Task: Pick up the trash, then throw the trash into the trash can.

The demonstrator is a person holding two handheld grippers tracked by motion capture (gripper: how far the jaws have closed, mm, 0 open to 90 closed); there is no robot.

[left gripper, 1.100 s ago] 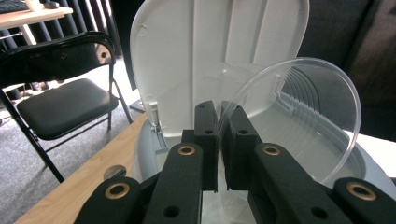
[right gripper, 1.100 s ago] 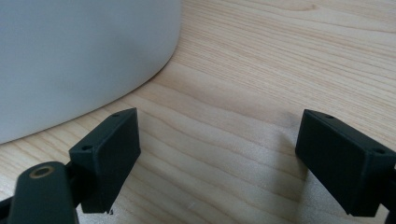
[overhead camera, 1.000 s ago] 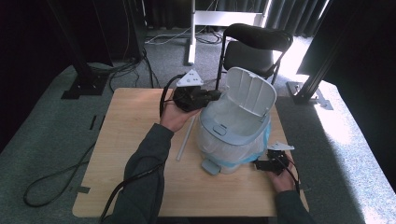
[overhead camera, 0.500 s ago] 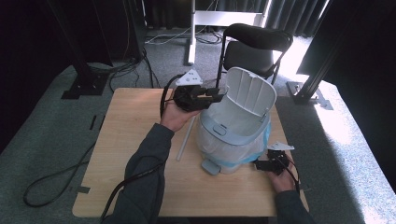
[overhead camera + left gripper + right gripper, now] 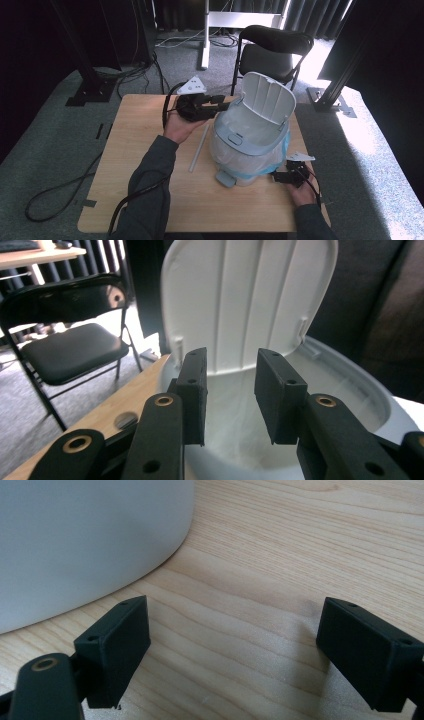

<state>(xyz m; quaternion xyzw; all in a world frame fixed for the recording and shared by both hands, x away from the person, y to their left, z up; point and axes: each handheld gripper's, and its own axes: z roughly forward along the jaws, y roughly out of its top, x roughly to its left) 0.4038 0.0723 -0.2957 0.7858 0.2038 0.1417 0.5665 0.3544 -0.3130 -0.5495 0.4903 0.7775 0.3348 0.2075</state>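
My left gripper (image 5: 220,101) sits at the bin's (image 5: 250,150) ten o'clock rim, its jaws a moderate gap apart and holding nothing; in the left gripper view (image 5: 231,390) they hang just over the rim, pointing into the white-lined hollow, with the raised lid (image 5: 250,300) standing upright straight ahead at twelve o'clock. My right gripper (image 5: 280,176) rests low at the bin's four o'clock side, jaws spread wide and empty; in the right gripper view (image 5: 232,650) bare table (image 5: 280,560) wood lies between them, and the bin's pale curved wall (image 5: 85,545) rises at ten o'clock, just beside my left-hand jaw, though I cannot tell whether it touches. The bin stands a little right of the table's middle in the high view, its lid (image 5: 267,97) tipped open toward one o'clock, a blue-edged liner bag (image 5: 280,150) bunched around its rim, and its foot pedal (image 5: 226,178) jutting toward seven o'clock. A thin pale stick (image 5: 199,148) lies on the wood at the bin's nine o'clock, beside my left forearm (image 5: 155,175). A black folding chair (image 5: 275,42) stands beyond the table's far edge at twelve o'clock.
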